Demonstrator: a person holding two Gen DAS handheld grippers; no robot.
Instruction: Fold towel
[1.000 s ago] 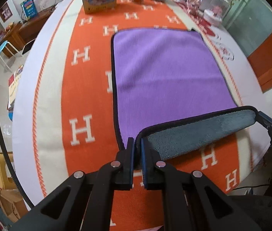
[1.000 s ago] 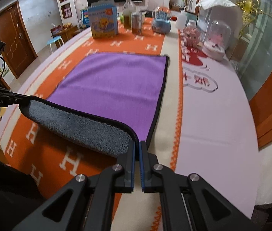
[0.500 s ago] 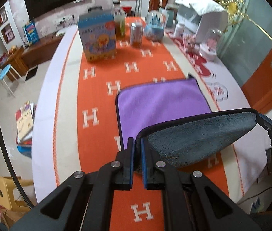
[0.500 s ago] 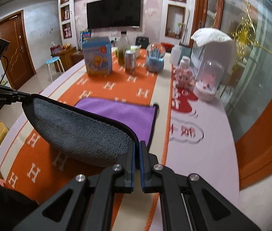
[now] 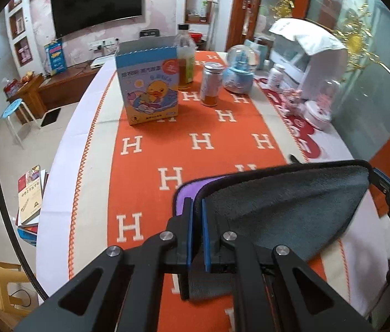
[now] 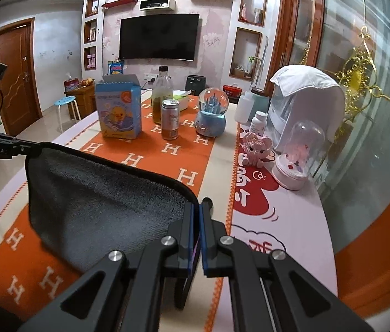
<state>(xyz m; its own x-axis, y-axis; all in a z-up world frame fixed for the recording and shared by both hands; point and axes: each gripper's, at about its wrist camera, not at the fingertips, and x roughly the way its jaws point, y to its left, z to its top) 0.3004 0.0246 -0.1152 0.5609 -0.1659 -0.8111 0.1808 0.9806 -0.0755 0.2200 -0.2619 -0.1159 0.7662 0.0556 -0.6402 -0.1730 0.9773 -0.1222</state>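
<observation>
The towel [image 5: 280,210] is purple on one face and grey on the other, with a black hem. Both grippers hold its near edge stretched above the table, grey side showing. My left gripper [image 5: 197,207] is shut on the towel's left corner; a strip of the purple face [image 5: 183,196] shows beyond it. My right gripper [image 6: 197,210] is shut on the right corner of the towel [image 6: 98,202]. The right gripper shows at the right edge of the left wrist view [image 5: 382,182]. The far part of the towel is hidden under the lifted half.
The table wears an orange runner [image 5: 203,141] with white H marks. At the far end stand a duck-print box [image 5: 148,83], a bottle [image 5: 185,61], a can [image 5: 211,84] and a snow globe [image 5: 240,69]. Domes and a white appliance [image 6: 305,110] stand at right.
Both grippers have carried the towel's near edge up and toward the far end. The grey underside now covers most of the purple face, and the views have tilted up toward the room.
</observation>
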